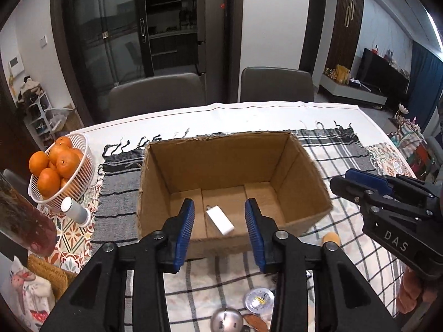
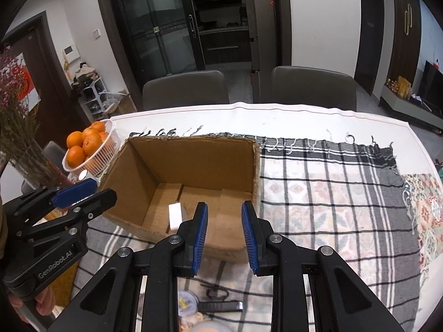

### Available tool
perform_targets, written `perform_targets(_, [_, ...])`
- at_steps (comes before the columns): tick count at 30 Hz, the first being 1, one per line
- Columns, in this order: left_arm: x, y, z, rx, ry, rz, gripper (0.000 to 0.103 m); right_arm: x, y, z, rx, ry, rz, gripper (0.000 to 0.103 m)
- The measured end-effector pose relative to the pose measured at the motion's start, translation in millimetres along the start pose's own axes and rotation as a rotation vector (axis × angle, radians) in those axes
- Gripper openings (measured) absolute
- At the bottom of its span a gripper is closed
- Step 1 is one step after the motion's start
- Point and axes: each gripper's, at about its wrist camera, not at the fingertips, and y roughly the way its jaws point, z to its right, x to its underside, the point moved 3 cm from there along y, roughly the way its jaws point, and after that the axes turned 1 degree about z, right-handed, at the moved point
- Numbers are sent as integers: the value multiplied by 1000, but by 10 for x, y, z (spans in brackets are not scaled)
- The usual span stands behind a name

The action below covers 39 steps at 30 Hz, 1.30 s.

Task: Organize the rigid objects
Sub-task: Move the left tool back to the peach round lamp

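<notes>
Left gripper (image 1: 218,229): blue pads spread, nothing between them, poised over near wall of cardboard box (image 1: 301,171). Right gripper (image 2: 224,229): pads likewise spread and empty, above same near wall. White charger block (image 1: 220,219) flat on box floor, near front wall. Box open-topped, seated on plaid cloth (image 2: 332,193) at table centre. Basket of oranges (image 1: 59,174) by left table edge, beside box. Small round items on cloth below grippers, blurred.
</notes>
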Motion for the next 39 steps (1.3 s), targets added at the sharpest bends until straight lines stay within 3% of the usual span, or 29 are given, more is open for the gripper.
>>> perform_targets(12, [360,-117,355,55,39,-31,39,276,-202,221,24,-16,-21,28])
perform_targets(23, [786,-135,653,104,54,-115,41,619,-185,391,8,-42,-107,29])
perform_targets(39, [1288,-108,1007,117,15,-163,44,1010,-279,501,-66,-175,-74,30])
